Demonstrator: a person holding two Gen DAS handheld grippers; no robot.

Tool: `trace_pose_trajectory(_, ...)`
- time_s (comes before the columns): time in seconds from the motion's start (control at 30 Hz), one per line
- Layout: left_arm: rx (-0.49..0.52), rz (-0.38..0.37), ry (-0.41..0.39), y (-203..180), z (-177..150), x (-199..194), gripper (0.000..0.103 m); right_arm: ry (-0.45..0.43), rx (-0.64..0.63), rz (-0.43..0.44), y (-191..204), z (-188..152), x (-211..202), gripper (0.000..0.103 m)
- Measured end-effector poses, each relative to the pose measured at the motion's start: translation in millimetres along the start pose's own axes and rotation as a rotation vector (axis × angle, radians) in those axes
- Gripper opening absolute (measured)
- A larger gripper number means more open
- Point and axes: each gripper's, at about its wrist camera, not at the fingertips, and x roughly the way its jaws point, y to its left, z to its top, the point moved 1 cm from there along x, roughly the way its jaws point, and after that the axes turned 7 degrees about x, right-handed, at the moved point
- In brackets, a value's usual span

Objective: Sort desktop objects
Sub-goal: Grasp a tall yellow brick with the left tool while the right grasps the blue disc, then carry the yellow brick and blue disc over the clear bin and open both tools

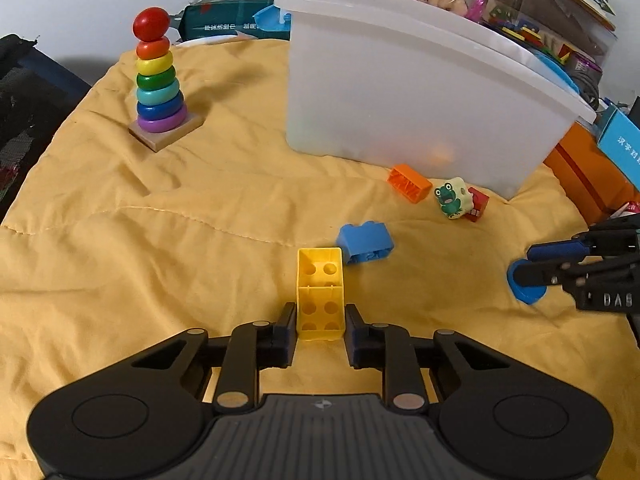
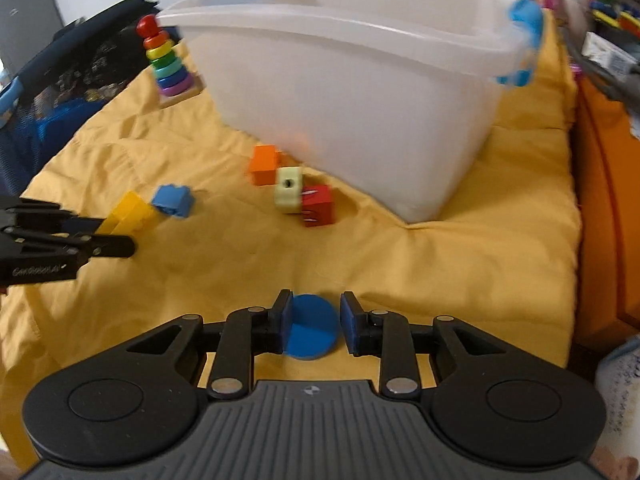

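My left gripper (image 1: pixel 320 322) has its jaws around a yellow brick (image 1: pixel 320 292) lying on the yellow cloth; small gaps show on both sides. My right gripper (image 2: pixel 314 322) has its jaws around a flat blue disc (image 2: pixel 310 330); the left pad touches it and a gap shows at the right. Beyond lie a blue brick (image 1: pixel 366 242), an orange brick (image 1: pixel 408 182), a frog cube (image 1: pixel 452 198) and a red cube (image 1: pixel 478 204). A large translucent white bin (image 1: pixel 400 92) stands behind them.
A rainbow ring stacker (image 1: pixel 158 80) stands at the far left on the yellow cloth (image 1: pixel 160 240). Boxes, bags and toy clutter (image 1: pixel 540 20) crowd behind the bin. An orange box (image 1: pixel 588 176) borders the right edge. Dark bags (image 2: pixel 60 92) lie off the left side.
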Motion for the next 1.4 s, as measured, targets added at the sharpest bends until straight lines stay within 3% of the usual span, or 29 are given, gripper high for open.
trace_pose_trajectory(0.13,0.017,0.010,0.000,-2,2,3,0.027,0.018,-0.052,0.005,11,-6,2,0.044)
trace_pose_trajectory(0.27,0.007,0.020,-0.024,-1,6,-7,0.027,0.002,-0.102,-0.001,17,-17,3,0.043)
trace_pose_trajectory(0.4,0.033,0.040,-0.114,2,28,-43,0.027,-0.006,-0.087,-0.001,14,-7,-4,0.043)
trace_pose_trajectory(0.63,0.081,0.019,-0.331,-6,120,-91,0.027,-0.236,-0.044,0.025,6,60,-65,0.043)
trace_pose_trajectory(0.73,0.111,0.012,-0.377,-13,155,-95,0.027,-0.281,0.018,0.076,2,92,-80,0.043)
trace_pose_trajectory(0.8,0.121,0.001,-0.393,-16,168,-96,0.027,-0.319,-0.012,0.077,8,105,-86,0.043)
trace_pose_trajectory(0.97,0.154,-0.002,-0.381,-22,192,-81,0.027,-0.388,-0.124,0.032,29,123,-99,0.043)
trace_pose_trajectory(1.07,0.169,0.018,-0.330,-24,195,-57,0.027,-0.395,-0.160,-0.057,32,129,-86,0.043)
trace_pose_trajectory(1.2,0.182,0.026,-0.217,-22,195,-21,0.027,-0.346,-0.101,-0.108,21,140,-54,0.043)
trace_pose_trajectory(1.27,0.158,0.024,-0.195,-21,194,-16,0.038,-0.309,-0.100,-0.143,19,143,-40,0.044)
trace_pose_trajectory(1.33,0.156,0.021,-0.221,-21,189,-23,0.046,-0.303,-0.098,-0.138,18,141,-37,0.047)
trace_pose_trajectory(1.4,0.159,0.029,-0.251,-22,184,-36,0.047,-0.318,-0.094,-0.122,18,140,-42,0.047)
